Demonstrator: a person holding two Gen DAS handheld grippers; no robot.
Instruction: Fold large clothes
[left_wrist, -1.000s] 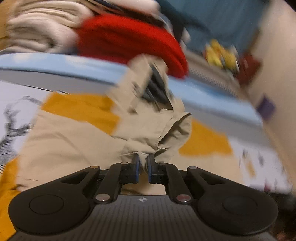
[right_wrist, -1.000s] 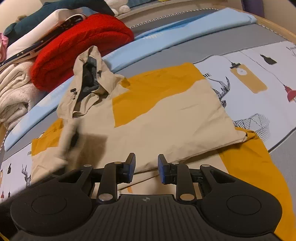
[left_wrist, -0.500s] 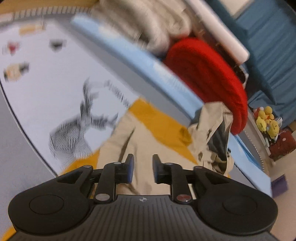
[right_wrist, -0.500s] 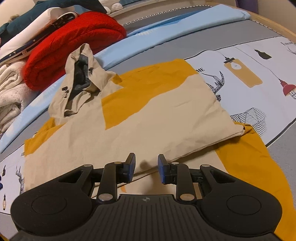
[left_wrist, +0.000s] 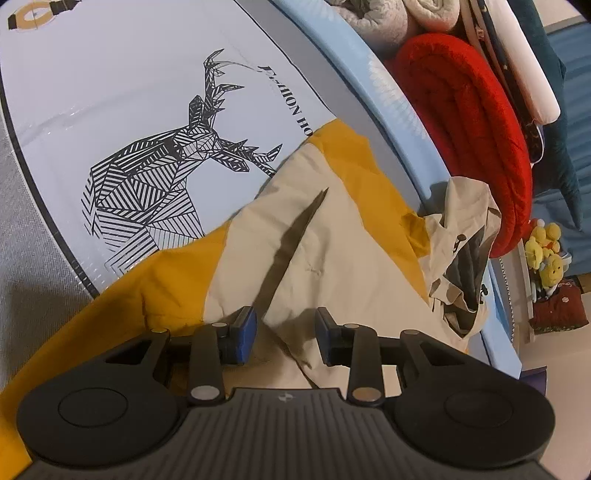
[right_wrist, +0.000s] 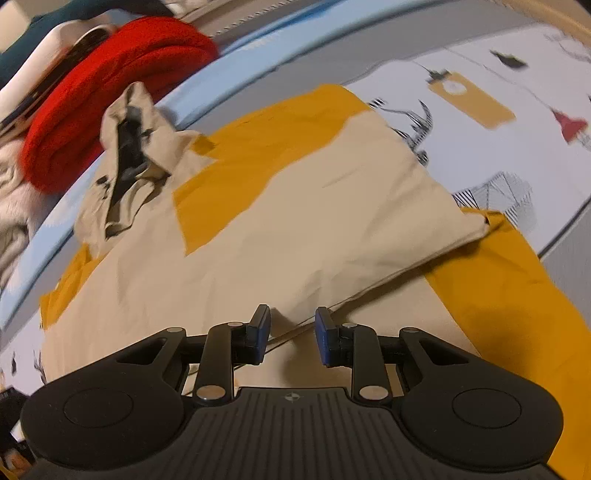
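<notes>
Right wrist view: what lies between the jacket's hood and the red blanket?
A strip of light-blue sheet; hood and red blanket sit apart.

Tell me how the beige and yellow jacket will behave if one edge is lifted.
The jacket looks thin and creased, so it will probably drape limply. Its folded flap would likely fall open. The crumpled hood may trail behind.

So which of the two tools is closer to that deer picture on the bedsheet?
Left. The left tool hangs over the jacket edge, the deer picture just beyond it. The right tool is over the jacket's folded edge; no deer shows in its view.
</notes>
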